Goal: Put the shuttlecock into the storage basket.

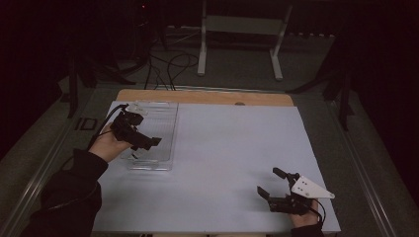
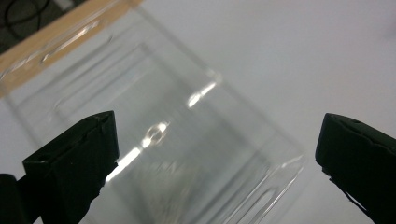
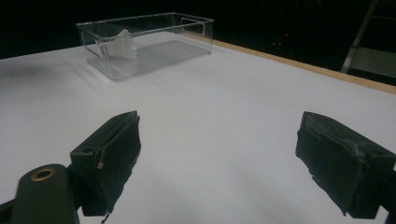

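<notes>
We're hovering the left gripper (image 1: 148, 143) over the clear plastic box (image 1: 165, 129) at the counter's (image 1: 237, 148) far left, jaws released, the box's long axis running away from us. We're resting the right gripper (image 1: 271, 183) well apart, jaws spread, empty.

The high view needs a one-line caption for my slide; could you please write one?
Left gripper open above a clear bin; right gripper open over the white table.
</notes>
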A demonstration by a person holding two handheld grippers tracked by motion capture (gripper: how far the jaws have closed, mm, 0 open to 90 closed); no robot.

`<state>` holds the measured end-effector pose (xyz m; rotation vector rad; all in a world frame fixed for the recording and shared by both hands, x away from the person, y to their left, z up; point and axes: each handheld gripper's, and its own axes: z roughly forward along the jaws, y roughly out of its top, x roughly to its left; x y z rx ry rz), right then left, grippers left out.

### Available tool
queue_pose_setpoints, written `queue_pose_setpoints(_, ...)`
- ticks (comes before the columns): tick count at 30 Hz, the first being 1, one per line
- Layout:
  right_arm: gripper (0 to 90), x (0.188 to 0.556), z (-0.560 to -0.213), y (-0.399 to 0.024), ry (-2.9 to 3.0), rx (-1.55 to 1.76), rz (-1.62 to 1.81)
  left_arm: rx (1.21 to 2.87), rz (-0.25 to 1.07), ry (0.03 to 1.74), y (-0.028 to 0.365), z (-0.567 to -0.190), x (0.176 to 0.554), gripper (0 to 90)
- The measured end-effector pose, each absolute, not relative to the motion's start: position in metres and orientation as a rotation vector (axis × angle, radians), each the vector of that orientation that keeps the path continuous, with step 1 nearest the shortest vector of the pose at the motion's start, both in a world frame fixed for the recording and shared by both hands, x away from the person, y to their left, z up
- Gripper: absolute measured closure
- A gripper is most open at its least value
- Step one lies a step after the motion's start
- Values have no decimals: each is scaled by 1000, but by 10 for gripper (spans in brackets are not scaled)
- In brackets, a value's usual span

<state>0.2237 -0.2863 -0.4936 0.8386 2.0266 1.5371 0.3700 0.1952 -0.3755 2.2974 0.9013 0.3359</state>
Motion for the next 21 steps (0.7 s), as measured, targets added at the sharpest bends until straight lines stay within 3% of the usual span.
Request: queue_pose_setpoints(21,134,224,-493,-286,2027,837,1535,2212,344,734,153,-367,358,0)
